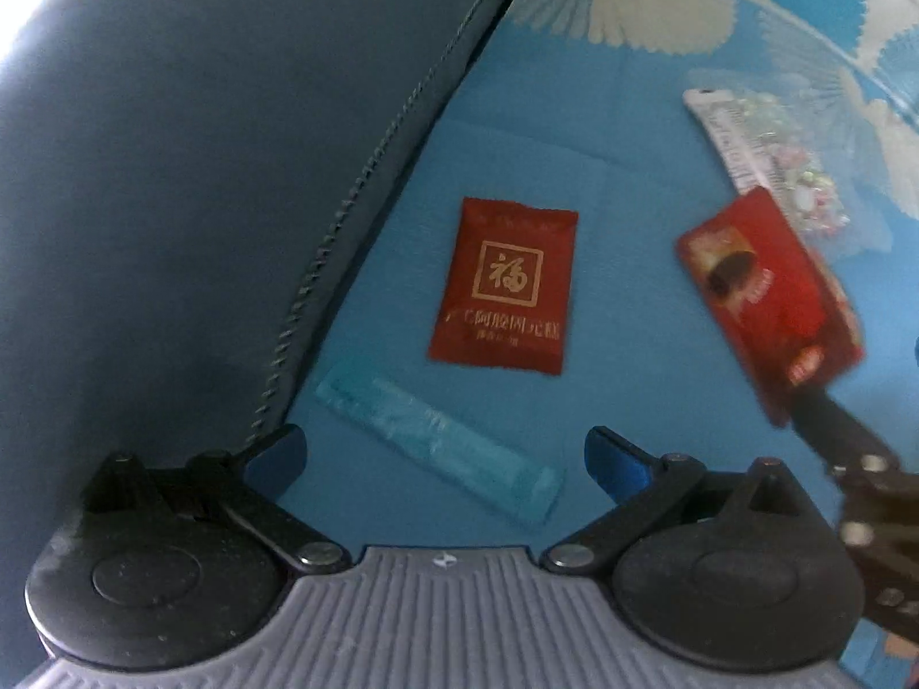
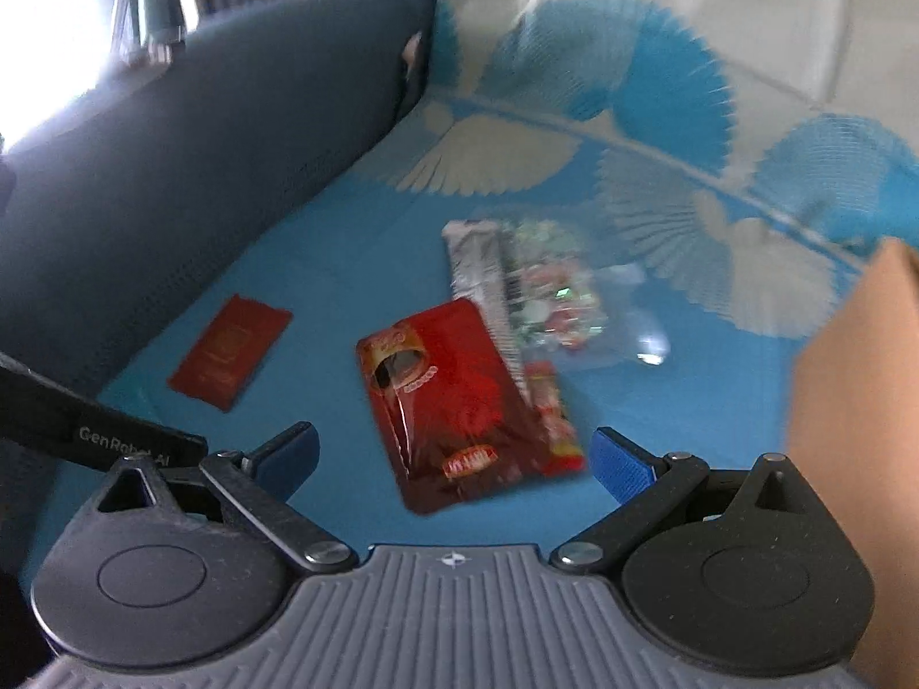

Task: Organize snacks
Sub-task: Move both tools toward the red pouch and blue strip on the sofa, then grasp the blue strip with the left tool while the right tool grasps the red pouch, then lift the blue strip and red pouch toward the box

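Observation:
Several snack packets lie on a blue patterned cloth (image 1: 517, 132). A dark red sachet with a gold square emblem (image 1: 504, 286) lies ahead of my left gripper (image 1: 445, 453), which is open and empty. A pale blue stick packet (image 1: 436, 441) lies between its fingertips. My right gripper (image 2: 454, 453) is open over a red coffee packet (image 2: 454, 402), jaws apart on either side. A silver packet (image 2: 479, 270) and a clear bag of candies (image 2: 554, 295) lie beyond it. The dark red sachet also shows in the right wrist view (image 2: 230, 353).
A dark grey-blue sofa cushion (image 1: 201, 201) borders the cloth on the left. A brown cardboard box (image 2: 856, 402) stands at the right edge in the right wrist view. The right gripper's body shows in the left wrist view (image 1: 850, 459).

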Available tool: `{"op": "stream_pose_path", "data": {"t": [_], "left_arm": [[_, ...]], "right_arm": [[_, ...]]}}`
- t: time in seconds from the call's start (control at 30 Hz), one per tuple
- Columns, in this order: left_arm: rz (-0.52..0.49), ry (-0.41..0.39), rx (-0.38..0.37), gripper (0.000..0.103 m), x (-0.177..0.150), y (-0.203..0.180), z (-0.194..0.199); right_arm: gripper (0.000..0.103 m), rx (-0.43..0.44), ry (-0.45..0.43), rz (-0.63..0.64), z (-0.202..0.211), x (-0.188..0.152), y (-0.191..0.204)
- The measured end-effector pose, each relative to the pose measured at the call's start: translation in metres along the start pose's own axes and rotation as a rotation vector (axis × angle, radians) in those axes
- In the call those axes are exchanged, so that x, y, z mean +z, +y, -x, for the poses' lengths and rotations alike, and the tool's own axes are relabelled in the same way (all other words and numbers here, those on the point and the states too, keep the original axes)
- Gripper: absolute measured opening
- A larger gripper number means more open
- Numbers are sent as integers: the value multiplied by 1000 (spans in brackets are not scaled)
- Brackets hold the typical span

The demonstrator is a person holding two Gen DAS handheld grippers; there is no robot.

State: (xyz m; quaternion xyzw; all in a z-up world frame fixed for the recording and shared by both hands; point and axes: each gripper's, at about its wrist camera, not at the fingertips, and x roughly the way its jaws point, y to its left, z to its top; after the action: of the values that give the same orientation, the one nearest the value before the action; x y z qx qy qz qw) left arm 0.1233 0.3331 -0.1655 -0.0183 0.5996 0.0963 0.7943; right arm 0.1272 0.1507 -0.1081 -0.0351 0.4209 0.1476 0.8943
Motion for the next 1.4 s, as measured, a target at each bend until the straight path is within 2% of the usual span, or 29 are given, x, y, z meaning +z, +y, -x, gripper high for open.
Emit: {"op": "stream_pose_path", "data": {"t": [0.13,0.3,0.57,0.63,0.67,0.7,0.77,0.8,0.83,0.87,0.9,0.97,1.4], "left_arm": [[45,29,-3,103,7,2,-19],[107,21,-47,103,9,11,-21],[161,71,-70,103,20,20,-24],[169,79,-68,103,23,16,-27],[170,80,-68,103,24,16,-26],[168,80,-72,103,24,16,-26],[156,68,-73,96,23,16,-20],[147,46,-69,82,23,16,-15],[142,15,-67,60,21,16,-7],[137,0,-73,45,19,15,0],[133,0,-89,24,19,15,4],[153,13,-137,5,17,19,11],[13,-155,-310,3,-45,15,107]], "right_arm": [[100,-13,25,70,-36,3,5],[100,-27,61,29,-64,7,-9],[100,-13,8,191,-69,4,6],[96,-16,-1,217,-69,5,11],[84,-1,-1,211,-67,6,12],[79,26,5,190,-65,7,11],[69,26,-2,178,-59,8,12],[66,29,-1,178,-55,8,12],[66,30,7,168,-52,7,12],[65,23,12,150,-47,6,11],[64,18,6,137,-41,5,11],[64,14,-13,118,-26,2,11],[64,-45,-140,-42,95,-29,-2]]}}
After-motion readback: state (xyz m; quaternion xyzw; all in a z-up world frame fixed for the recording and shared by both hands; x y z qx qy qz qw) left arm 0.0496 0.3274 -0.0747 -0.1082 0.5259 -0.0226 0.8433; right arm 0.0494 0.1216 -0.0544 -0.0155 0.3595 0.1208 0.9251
